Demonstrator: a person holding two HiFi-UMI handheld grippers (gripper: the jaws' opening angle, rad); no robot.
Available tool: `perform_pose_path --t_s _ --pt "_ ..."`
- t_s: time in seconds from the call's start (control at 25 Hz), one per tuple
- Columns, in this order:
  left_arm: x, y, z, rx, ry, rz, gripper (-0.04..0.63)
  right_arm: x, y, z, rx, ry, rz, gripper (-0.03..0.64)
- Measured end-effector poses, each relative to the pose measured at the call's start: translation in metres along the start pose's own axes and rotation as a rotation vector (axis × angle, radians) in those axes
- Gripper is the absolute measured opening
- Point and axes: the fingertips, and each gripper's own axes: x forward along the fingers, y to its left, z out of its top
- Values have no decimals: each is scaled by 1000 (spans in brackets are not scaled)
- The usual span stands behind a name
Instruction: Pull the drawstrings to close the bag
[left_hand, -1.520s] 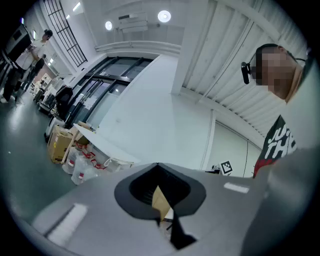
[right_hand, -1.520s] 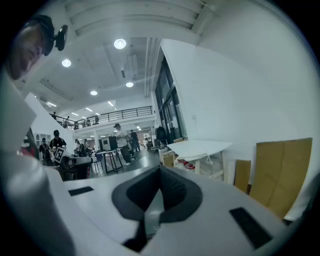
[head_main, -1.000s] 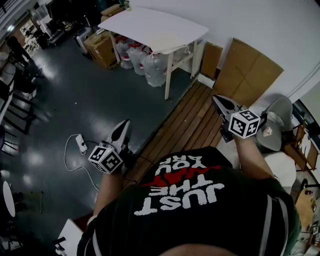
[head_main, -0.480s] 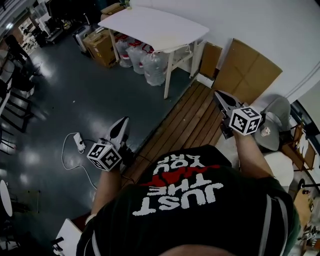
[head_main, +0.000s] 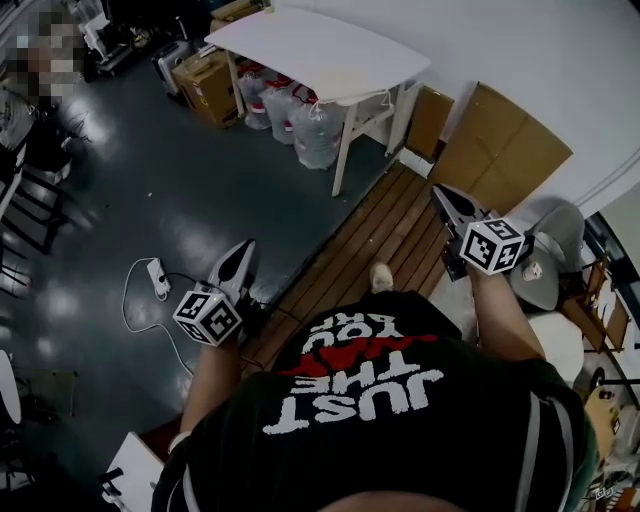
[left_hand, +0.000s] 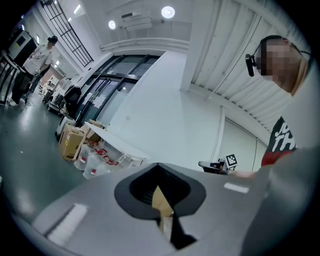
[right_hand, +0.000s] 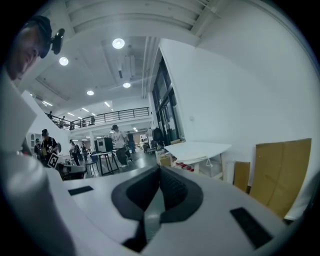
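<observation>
No drawstring bag shows in any view. I hold both grippers out level in front of my chest. In the head view the left gripper (head_main: 242, 252) hangs over the dark floor, its jaws shut with nothing between them. The right gripper (head_main: 441, 195) is over the wooden floor strip (head_main: 372, 240), also shut and empty. The left gripper view shows its own closed jaws (left_hand: 159, 167) pointing toward a white table (left_hand: 112, 142), with the right gripper's marker cube (left_hand: 231, 160) off to the right. The right gripper view has its shut jaws (right_hand: 160, 169) aimed at the same table (right_hand: 197, 149).
The white table (head_main: 320, 50) stands ahead against the wall, with clear plastic bags (head_main: 315, 130) and cardboard boxes (head_main: 205, 85) beneath and beside it. Cardboard sheets (head_main: 500, 150) lean on the wall. A power strip with white cable (head_main: 158, 280) lies on the floor. A grey chair (head_main: 545, 265) is at right.
The whole view has shifted as I step toward the table; a shoe now shows on the wooden strip. Both grippers stay shut and have drifted only slightly.
</observation>
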Motion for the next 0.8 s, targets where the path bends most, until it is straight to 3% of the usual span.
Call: perform_pose_path --t_s 0.44,0.8 --pt "72 47 -8 -3 61 98 -2 103 -77 -9 53 20 72 6" --pt "263 109 2 2 124 132 -2 234 -229 7 91 24 91 6"
